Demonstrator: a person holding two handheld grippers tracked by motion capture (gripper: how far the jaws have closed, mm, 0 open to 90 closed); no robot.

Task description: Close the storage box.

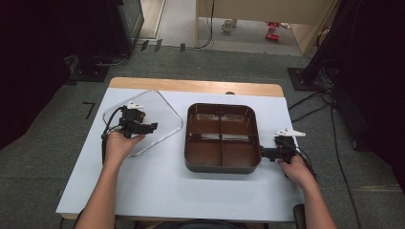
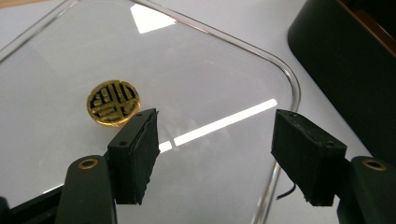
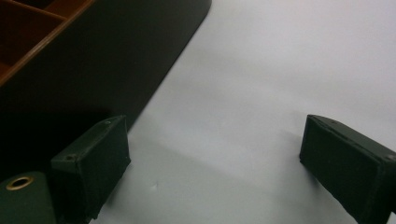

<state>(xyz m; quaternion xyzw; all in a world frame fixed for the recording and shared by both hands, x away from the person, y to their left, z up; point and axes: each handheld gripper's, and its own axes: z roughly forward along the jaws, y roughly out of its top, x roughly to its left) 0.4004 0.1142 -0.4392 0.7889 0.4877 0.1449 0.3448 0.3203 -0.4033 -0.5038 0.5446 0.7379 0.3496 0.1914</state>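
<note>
Left claw spread, hovering over clear rounded-square plastic lid with gold round sticker, near worktop's far-left corner. Right claw spread beside dark brown four-compartment tray, mid-worktop. Judged step: pre-grasp of lid; next, close on lid's rim.

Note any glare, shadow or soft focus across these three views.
Left gripper view: bright streaks of glare on the clear lid, gold emblem sharp. Right gripper view: the tray wall is deep in shadow, jaws slightly soft. High view: even light, dark room edges.
</note>
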